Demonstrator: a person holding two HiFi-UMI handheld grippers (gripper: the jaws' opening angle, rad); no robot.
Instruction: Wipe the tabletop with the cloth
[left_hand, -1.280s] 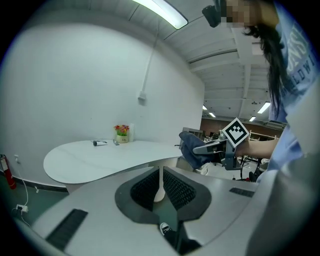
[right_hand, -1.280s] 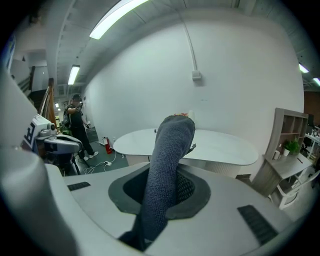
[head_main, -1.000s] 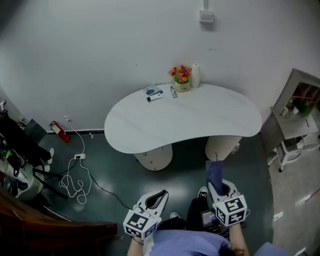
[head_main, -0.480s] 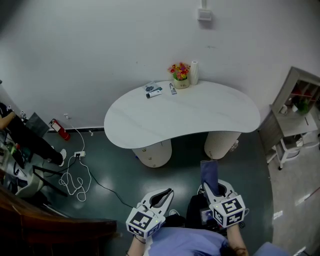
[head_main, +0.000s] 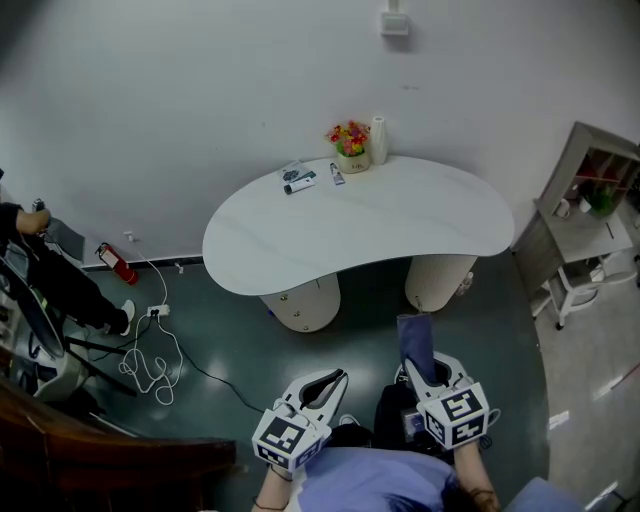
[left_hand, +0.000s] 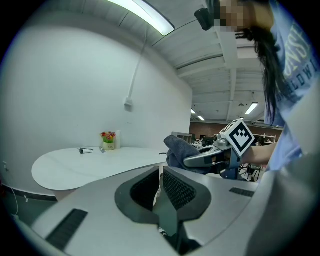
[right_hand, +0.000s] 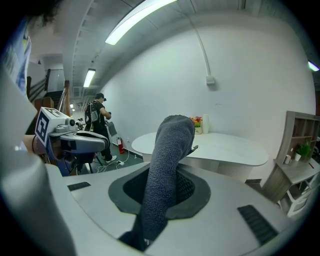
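Cloth (head_main: 415, 342): dark blue-grey knit, folded into a thick strip; pinched between the jaws of the right gripper (head_main: 424, 368), standing up out of them, top end curling over; off the tabletop (head_main: 380, 225), just before its near edge. Tabletop: white, kidney-shaped, smooth, level.

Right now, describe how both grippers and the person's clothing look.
Both the left gripper and right gripper have pale grey, rounded shells with dark ribbed pads inside. Each carries a white cube printed with black square markers. The person wears a light purple shirt.
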